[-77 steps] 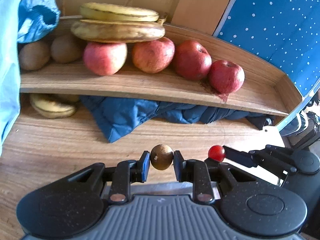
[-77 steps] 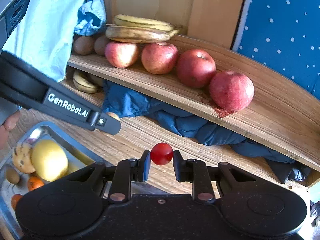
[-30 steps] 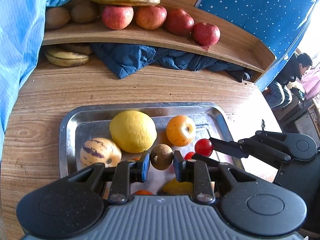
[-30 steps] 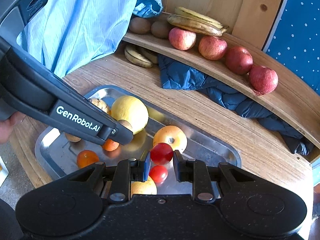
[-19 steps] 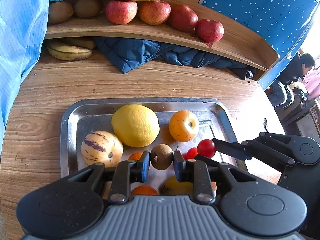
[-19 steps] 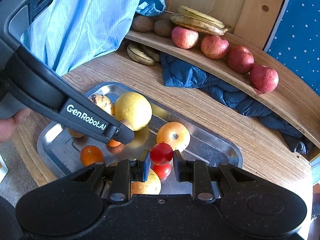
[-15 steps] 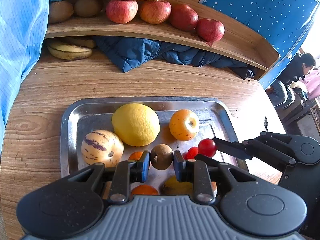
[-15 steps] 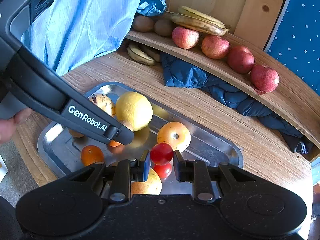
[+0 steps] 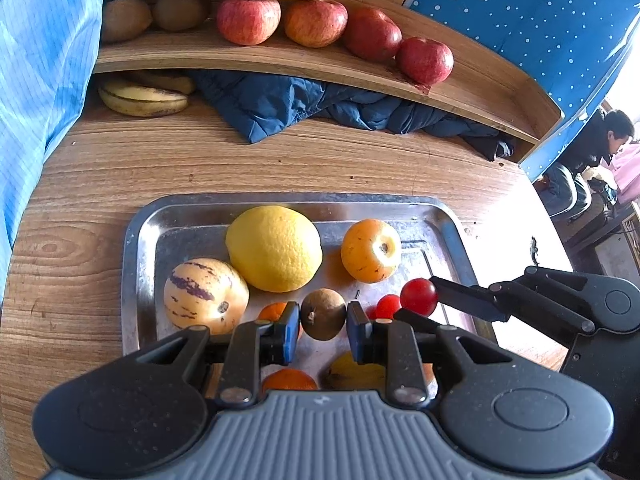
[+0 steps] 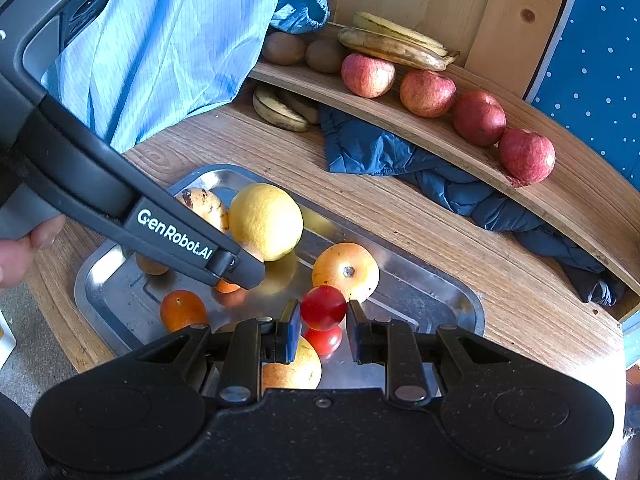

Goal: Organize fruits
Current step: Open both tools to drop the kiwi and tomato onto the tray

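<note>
Brown kiwi (image 9: pixel 323 314), red tomato (image 10: pixel 323 307) held above tray (image 9: pixel 132 240)

Shiny metal tray (image 9: pixel 136 240), wood-grain table (image 9: pixel 80 184)

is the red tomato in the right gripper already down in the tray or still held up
Held up. The right gripper is shut on the red tomato, which hangs above the metal tray, over a second tomato lying there.
</note>
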`<state>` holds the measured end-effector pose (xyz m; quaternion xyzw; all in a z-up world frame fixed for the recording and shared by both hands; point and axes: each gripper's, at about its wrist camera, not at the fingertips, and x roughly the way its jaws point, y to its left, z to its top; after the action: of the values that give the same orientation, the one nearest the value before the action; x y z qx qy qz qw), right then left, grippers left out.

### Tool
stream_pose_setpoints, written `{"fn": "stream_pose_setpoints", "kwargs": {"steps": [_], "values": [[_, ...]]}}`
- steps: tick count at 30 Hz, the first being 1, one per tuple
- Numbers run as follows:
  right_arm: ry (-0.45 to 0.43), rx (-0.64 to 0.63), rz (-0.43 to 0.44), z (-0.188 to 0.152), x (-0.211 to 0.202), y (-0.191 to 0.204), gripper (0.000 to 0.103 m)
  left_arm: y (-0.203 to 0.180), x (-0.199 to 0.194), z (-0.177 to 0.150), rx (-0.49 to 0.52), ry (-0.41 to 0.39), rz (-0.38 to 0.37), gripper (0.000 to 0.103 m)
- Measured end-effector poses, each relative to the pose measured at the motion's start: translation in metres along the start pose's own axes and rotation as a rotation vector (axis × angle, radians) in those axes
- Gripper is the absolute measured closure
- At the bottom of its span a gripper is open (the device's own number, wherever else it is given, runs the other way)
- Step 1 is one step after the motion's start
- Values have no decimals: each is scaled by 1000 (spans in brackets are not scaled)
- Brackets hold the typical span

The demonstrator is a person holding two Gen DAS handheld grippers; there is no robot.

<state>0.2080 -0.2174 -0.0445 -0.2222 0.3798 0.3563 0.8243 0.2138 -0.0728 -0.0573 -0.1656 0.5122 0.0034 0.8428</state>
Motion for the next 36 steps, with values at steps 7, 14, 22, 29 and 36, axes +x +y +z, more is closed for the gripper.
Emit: {"fn": "stream_pose_setpoints", "kwargs": {"steps": [7, 14, 22, 29, 36], "values": [[-1, -6, 4, 2, 0, 0, 77, 0, 0, 0, 0, 3, 2, 76], [-6, 1, 5, 2, 0, 0, 74, -2, -1, 0, 3, -2, 6, 75], [-15, 22, -17, 0, -3, -4, 71, -1, -7, 1, -14, -22, 6, 68], [-26, 77, -46, -1, -10, -10, 49, -2, -20, 0, -18, -60, 13, 47], [-67, 146, -64, -4, -20, -9, 25, 3, -34, -3, -32, -105, 43, 27]]}}
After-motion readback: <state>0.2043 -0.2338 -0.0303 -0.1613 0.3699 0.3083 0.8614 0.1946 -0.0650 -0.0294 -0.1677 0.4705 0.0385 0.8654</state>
